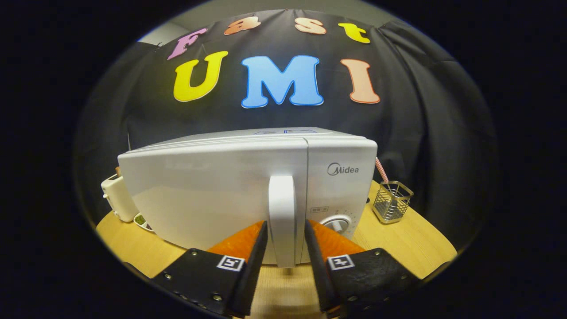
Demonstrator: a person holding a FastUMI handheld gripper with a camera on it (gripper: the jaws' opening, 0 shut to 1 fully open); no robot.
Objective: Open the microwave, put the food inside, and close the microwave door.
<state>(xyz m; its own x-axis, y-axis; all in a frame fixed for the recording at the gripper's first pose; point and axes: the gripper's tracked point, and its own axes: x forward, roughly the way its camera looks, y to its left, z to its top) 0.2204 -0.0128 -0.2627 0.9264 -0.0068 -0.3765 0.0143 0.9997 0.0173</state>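
- Currently gripper straddles the microwave door handle, fingers either side, narrowly parted; contact unclear.
- Door looks closed.
- Wire holder right of microwave, on table.

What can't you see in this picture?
Gripper view:
- Microwave inside: hidden by its shut door.
- Bowl: mostly behind the microwave.
- Toaster: partly behind the microwave.
- Dial: partly behind a finger.
- Gripper: fingers flank the handle; contact unclear.
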